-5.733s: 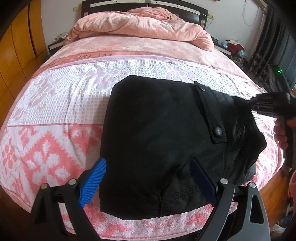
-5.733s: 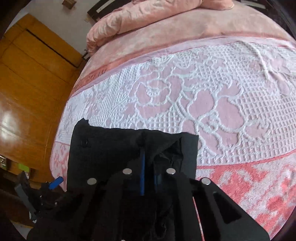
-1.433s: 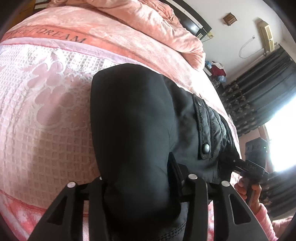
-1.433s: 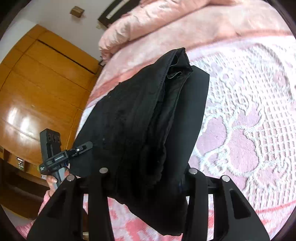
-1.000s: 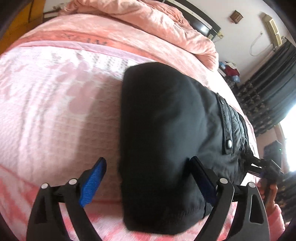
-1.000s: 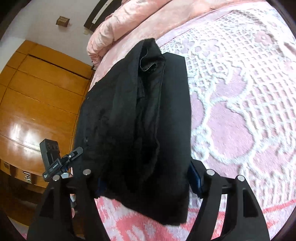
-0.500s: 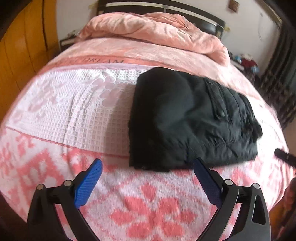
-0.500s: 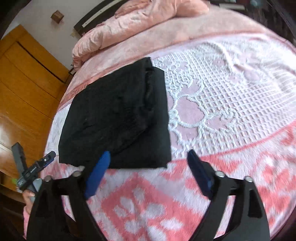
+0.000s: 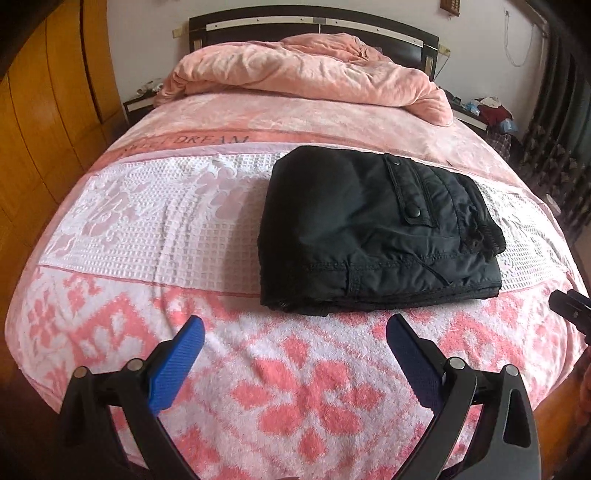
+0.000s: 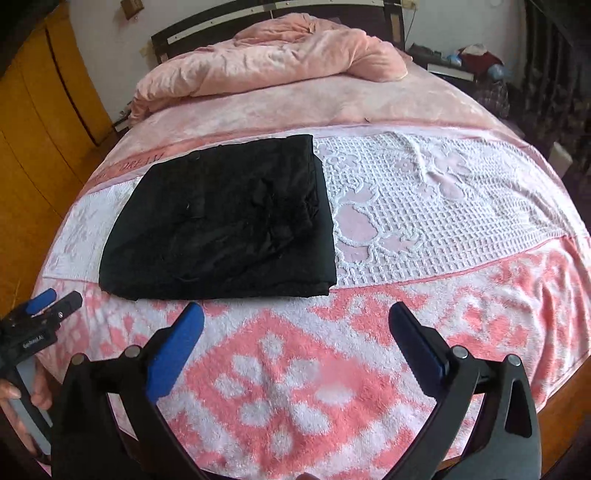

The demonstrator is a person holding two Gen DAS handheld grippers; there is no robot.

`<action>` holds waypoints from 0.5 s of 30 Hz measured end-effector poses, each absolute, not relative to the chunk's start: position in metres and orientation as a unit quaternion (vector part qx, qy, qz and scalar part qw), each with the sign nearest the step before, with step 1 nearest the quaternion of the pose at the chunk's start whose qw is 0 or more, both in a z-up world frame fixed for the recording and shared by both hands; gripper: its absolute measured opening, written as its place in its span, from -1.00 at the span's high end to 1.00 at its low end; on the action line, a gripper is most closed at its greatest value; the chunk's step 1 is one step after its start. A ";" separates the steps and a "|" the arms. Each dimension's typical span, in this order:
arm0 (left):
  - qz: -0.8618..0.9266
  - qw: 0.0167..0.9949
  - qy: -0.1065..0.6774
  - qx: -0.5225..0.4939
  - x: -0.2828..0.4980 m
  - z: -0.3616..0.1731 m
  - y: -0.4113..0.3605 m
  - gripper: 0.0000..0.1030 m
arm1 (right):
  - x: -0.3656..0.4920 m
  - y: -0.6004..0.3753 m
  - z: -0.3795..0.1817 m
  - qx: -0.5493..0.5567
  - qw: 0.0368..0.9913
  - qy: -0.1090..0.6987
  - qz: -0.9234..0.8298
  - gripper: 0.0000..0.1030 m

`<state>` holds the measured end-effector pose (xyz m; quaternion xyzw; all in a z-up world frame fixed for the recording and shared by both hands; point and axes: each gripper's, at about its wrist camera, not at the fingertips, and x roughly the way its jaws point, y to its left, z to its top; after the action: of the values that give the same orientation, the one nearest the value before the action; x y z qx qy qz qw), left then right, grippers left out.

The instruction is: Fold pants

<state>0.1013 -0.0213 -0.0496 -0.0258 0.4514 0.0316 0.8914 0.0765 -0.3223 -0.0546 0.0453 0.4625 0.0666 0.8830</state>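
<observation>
At the bottom of the left wrist view, the left gripper [image 9: 293, 334] shows two blue-padded fingers [image 9: 177, 363] spread wide, holding nothing, above the pink-and-white floral blanket [image 9: 303, 398] at the foot of the bed [image 9: 229, 125]. The right wrist view shows the same at its bottom edge: the right gripper [image 10: 295, 323] has its two blue fingers [image 10: 175, 349] wide apart and empty. Each gripper also appears in the other's view, the left one at the lower left of the right wrist view [image 10: 40, 314], held in a hand [image 10: 22, 402], and the right one as a dark tip at the right edge of the left wrist view [image 9: 570, 304].

Just beyond the fingers, in the middle of each frame, lies one pair of black pants [image 9: 373, 229] [image 10: 221, 225], folded into a compact, roughly rectangular bundle flat on the blanket's white waffle-patterned band. A pocket flap with two snap buttons [image 9: 413, 211] faces up on its right part in the left wrist view.

Farther off, at the top of both frames, one rumpled pink duvet [image 9: 306, 70] is heaped at the head of the bed against the dark headboard [image 9: 314, 27]. Wooden wardrobe doors [image 9: 44, 122] fill the left edge, and dark curtains [image 9: 565, 122] the right.
</observation>
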 end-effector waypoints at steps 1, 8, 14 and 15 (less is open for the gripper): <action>0.033 0.891 0.451 -0.023 0.099 -0.048 -0.022 -0.92 | 0.074 -0.322 -0.053 0.047 0.884 0.460 0.066 -0.94; 0.027 0.895 0.446 -0.014 0.088 -0.039 -0.030 -0.92 | 0.062 -0.312 -0.042 0.033 0.885 0.460 0.059 -0.94; 0.023 0.901 0.434 -0.014 0.077 -0.028 -0.034 -0.92 | 0.054 -0.304 -0.036 0.017 0.886 0.462 0.040 -0.94; 0.022 0.902 0.432 -0.015 0.076 -0.027 -0.034 -0.92 | 0.053 -0.304 -0.035 0.017 0.886 0.461 0.038 -0.94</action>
<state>0.0761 -0.0344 -0.0267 -0.0148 0.4318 0.0220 0.9016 0.0527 -0.3039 -0.0353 0.0166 0.4613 0.0379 0.8863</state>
